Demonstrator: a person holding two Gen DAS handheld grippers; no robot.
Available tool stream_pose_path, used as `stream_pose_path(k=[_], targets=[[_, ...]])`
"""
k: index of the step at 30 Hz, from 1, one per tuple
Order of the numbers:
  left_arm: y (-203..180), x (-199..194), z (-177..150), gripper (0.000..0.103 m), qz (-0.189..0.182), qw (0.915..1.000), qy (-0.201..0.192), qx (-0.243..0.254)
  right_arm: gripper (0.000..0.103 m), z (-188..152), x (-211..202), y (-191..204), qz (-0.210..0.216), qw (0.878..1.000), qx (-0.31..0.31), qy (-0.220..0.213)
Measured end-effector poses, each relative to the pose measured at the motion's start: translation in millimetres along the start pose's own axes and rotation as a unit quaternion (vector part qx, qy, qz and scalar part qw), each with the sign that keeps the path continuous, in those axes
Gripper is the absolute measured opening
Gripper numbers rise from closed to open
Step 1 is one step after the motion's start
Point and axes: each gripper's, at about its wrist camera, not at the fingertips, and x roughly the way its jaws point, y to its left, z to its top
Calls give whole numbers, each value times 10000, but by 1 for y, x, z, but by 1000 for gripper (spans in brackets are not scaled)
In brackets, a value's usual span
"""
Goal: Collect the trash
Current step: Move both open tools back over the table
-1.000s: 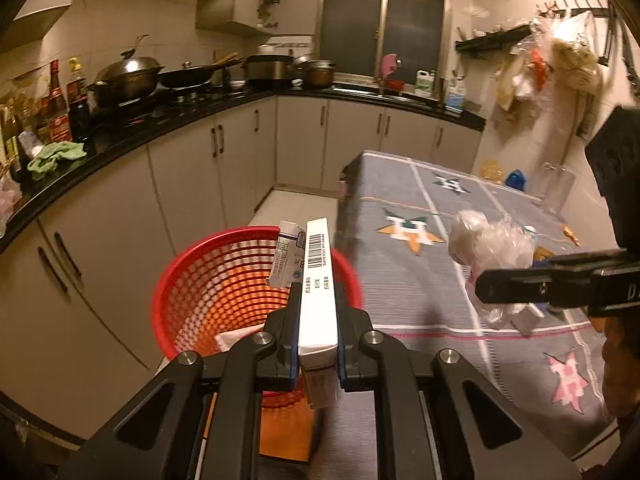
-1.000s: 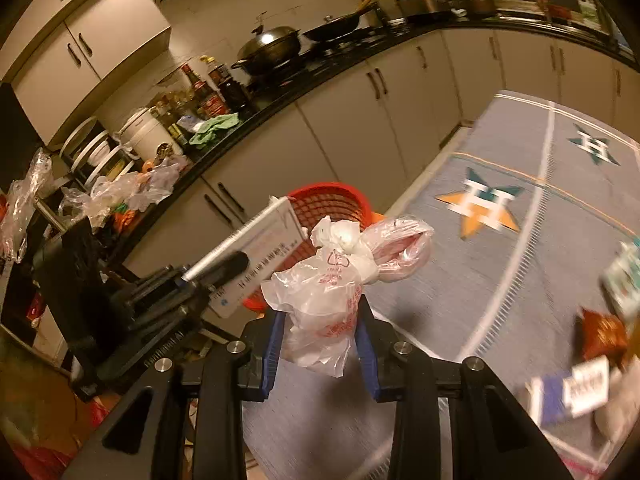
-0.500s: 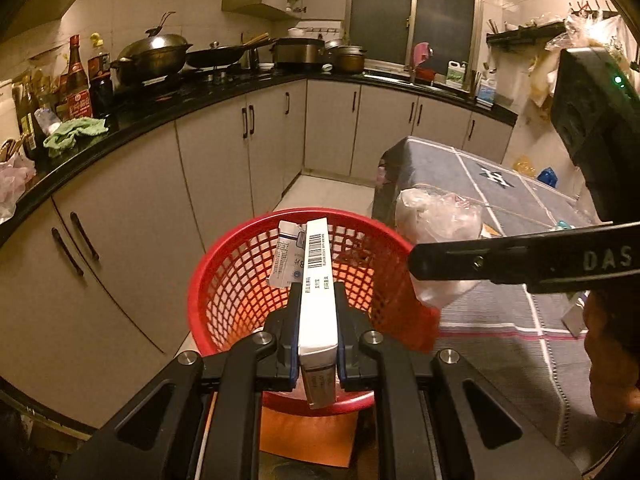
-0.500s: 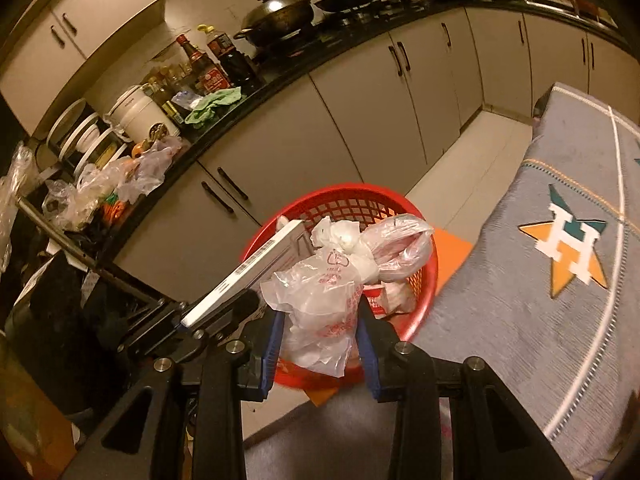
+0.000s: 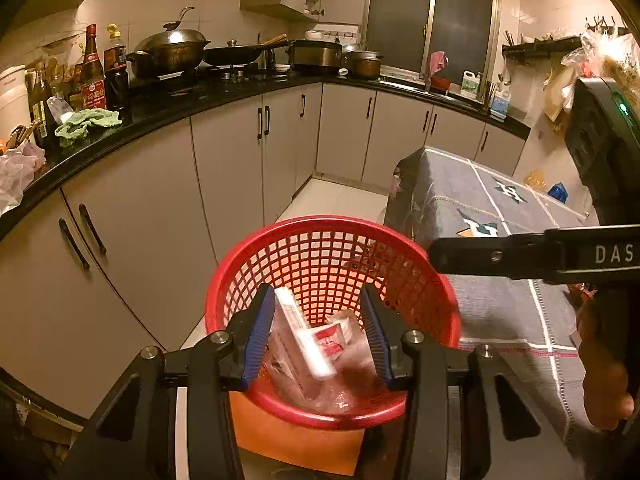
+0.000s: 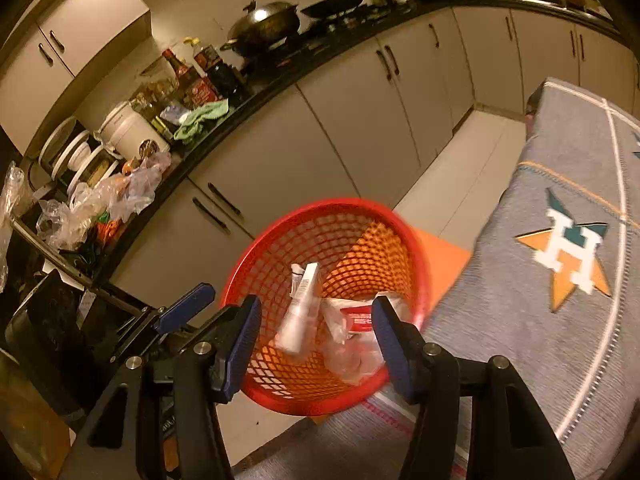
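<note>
so both grippers sat over the red basket [image 5: 320,264], a round plastic mesh thing with a smooth thick rim, standing on the floor in the narrow gap between the cabinet fronts [image 5: 160,200] and the edge of the cloth-covered surface [image 5: 480,208]. an orange sheet [image 6: 440,256] poked out from under it. not much room there, the basket's rim sat just beside the drooping grey cloth, and the pale floor only opened up further back toward the corner cabinets.

left gripper [image 5: 318,330] had its fingers apart and still widening, blue ribbed pads on both sides, nothing pressed between them. the long white carton [image 5: 304,332] was loose in the gap, tilted and blurry, over the inside of the basket. right gripper [image 6: 316,336] was the same story, fingers spreading, nothing clamped. from that side the white carton [image 6: 302,304] looked flat and narrow, leaning on the mesh wall, and the crinkly clear plastic bag [image 6: 348,352] was slumped at the bottom beside a small red-and-white packet [image 6: 360,316]. can't tell if the bag had fully settled, it was smeared.

the surface cloth was a woven grey with white stripes and an orange star logo [image 6: 572,256].
</note>
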Motion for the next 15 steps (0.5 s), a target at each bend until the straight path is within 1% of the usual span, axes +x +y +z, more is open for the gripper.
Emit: stream_pose_path(k=[1,4,8,11,15], targets=[[-1,-2,0,43,-8,10000,-9,5,61,-2,-5,-1,-9,10000,-10,-45],[-8,-9,0,49,12,10000,-63,49,61,-9,-18,-6,-10,9999,27,-117],[-25,-20,-2,59,-6,9997,-182,178,61,-28,-40,-18,-187,9996,98,-197],[-42,-27,-3,62,-67,9992,-232,330,61,-43,-55,-31,-297,9989,278,-245],[-67,-31,-5,63,-228,9981,-220,519,61,-61,-81,-44,-248,9980,413,-407]])
